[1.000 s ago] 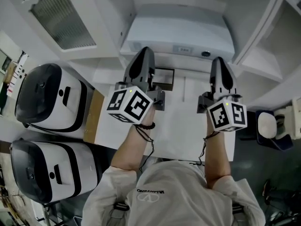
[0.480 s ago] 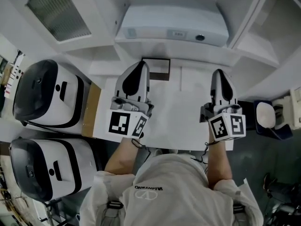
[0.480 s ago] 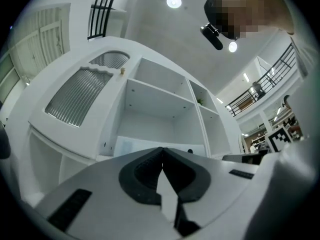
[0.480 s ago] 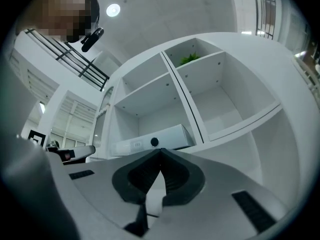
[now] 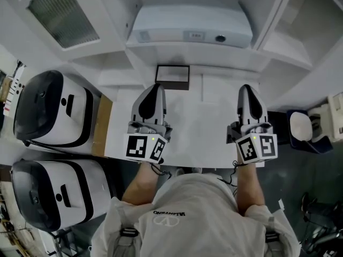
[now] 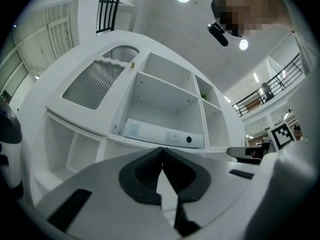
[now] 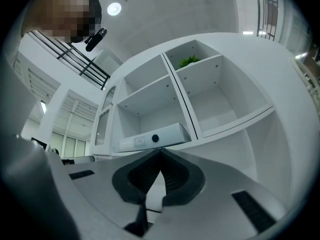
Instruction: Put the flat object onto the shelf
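Note:
The flat object, a white flat box (image 5: 190, 25) with a small label and a round dark spot on its front edge, lies on a shelf of the white unit (image 5: 278, 42). It also shows in the left gripper view (image 6: 160, 134) and in the right gripper view (image 7: 150, 138). My left gripper (image 5: 152, 87) hovers over the white table (image 5: 203, 127), short of the shelf, jaws shut with nothing between them (image 6: 162, 150). The right gripper (image 5: 247, 88) is level with it on the right, also shut and empty (image 7: 160, 151).
A small black-framed rectangle (image 5: 172, 76) lies at the table's far edge, just ahead of the left gripper. Two big white-and-black rounded appliances (image 5: 51, 108) (image 5: 51, 194) stand at the left. A dark blue seat-like thing (image 5: 303, 138) is at the right.
Both grippers have drawn back from the shelf toward the person, over the table. The flat box stays on the shelf, and both jaws stay shut.

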`<state>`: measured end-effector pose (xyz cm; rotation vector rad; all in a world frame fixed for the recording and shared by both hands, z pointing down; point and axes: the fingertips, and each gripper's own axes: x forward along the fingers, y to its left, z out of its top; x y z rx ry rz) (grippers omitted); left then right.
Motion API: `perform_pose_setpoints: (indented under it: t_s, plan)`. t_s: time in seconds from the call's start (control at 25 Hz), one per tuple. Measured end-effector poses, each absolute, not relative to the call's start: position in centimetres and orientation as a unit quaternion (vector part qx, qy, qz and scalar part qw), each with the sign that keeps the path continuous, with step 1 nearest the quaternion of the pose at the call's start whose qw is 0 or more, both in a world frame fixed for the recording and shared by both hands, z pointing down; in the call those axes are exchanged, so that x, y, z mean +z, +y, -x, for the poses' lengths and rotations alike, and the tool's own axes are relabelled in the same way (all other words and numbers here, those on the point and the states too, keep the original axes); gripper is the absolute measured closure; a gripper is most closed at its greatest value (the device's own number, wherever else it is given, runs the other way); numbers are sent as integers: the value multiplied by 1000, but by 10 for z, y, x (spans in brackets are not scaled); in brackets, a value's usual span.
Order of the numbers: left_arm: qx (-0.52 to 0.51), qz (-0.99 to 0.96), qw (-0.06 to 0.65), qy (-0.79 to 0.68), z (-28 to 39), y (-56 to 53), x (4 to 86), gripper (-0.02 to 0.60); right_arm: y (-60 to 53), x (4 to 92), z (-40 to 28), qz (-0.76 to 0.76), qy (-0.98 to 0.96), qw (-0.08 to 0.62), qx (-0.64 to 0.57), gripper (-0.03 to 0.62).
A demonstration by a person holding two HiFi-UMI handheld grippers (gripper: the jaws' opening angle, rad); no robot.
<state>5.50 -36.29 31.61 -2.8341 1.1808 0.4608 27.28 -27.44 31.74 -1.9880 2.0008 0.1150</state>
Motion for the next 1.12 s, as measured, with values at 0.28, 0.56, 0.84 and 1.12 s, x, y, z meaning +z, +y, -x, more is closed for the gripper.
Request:
perform_pose_setpoints:
  t_s: [0.28, 0.56, 0.84, 1.12]
  plan:
    - [152, 909, 9, 387, -49, -360, 317, 577, -268, 320, -271, 692, 703, 159, 39, 585]
    - [156, 909, -1, 387, -45, -357, 318, 577, -262, 323, -270, 696, 700, 154, 37, 585]
    - [156, 909, -3, 386, -44, -354, 318, 577, -259, 324, -269, 697, 700, 151, 37, 585]
    - [160, 909, -10, 384, -44, -353, 318, 577, -256, 324, -268, 698, 699, 151, 37, 585]
